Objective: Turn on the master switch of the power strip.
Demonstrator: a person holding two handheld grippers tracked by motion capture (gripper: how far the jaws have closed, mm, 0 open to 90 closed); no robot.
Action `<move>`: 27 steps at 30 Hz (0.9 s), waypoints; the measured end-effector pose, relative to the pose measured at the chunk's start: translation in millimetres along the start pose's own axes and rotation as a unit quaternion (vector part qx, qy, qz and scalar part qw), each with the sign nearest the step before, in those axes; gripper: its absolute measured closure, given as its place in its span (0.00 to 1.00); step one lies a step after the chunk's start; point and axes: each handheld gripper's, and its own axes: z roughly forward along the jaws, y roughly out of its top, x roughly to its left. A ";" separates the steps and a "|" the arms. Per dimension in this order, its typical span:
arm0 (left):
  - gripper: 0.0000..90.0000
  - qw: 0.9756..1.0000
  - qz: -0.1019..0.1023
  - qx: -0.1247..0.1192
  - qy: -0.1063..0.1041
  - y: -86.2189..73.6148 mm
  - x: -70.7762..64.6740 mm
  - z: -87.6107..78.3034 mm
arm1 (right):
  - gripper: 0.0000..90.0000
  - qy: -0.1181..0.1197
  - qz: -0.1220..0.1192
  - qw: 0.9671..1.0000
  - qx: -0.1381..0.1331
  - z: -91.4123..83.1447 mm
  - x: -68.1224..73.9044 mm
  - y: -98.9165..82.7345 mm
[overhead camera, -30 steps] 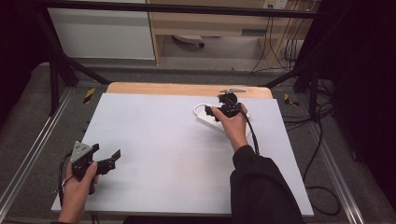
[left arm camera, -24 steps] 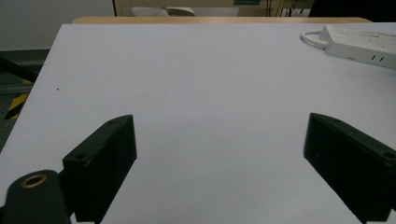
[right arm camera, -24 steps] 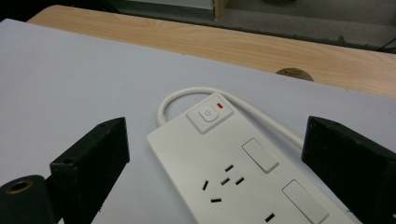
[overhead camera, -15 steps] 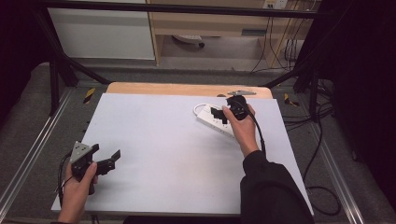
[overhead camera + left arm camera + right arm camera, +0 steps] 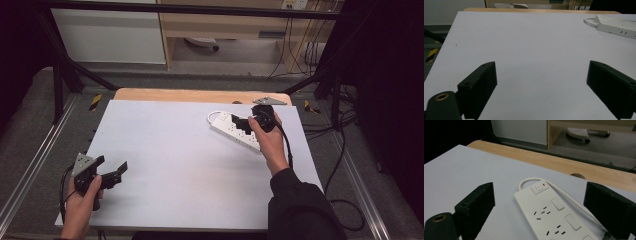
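A white power strip (image 5: 227, 128) lies flat at the back right of the white tabletop (image 5: 175, 165), its cord looped at the far end. My right gripper (image 5: 241, 125) hovers open over it, with one jaw on each side of its width. In the right gripper view the power strip (image 5: 549, 212) runs between the open right gripper (image 5: 540, 188), its switch (image 5: 539, 187) with a red mark at the far end. My left gripper (image 5: 111, 166) rests open at the front left, with nothing in it. The left gripper (image 5: 541, 65) view has the power strip (image 5: 616, 22) far off at upper right.
A strip of bare wood (image 5: 200, 95) edges the back of the table. Metal rails (image 5: 30, 170) run along both sides. Cables (image 5: 345, 150) trail on the floor to the right. A cabinet (image 5: 110, 35) and shelf stand beyond the table.
My right gripper has shifted slightly right and nearer, coming to sit over the power strip. The left gripper has stayed put.
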 end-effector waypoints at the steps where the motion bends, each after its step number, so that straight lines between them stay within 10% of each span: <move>1: 0.10 1.000 -0.001 0.000 0.001 -0.1 -0.1 -0.3 | 0.11 -0.001 -0.006 1.000 -0.006 -3.8 1.4 -0.5; 7: 0.10 1.000 -0.024 0.001 -0.015 -0.5 -1.3 -0.7 | 0.10 0.022 -0.002 0.999 -0.033 -21.3 3.2 -4.9; 27: 0.10 1.000 -0.003 0.003 -0.007 -1.8 -6.7 -8.1 | 0.08 0.004 -0.019 0.999 -0.044 -69.0 -15.0 -43.6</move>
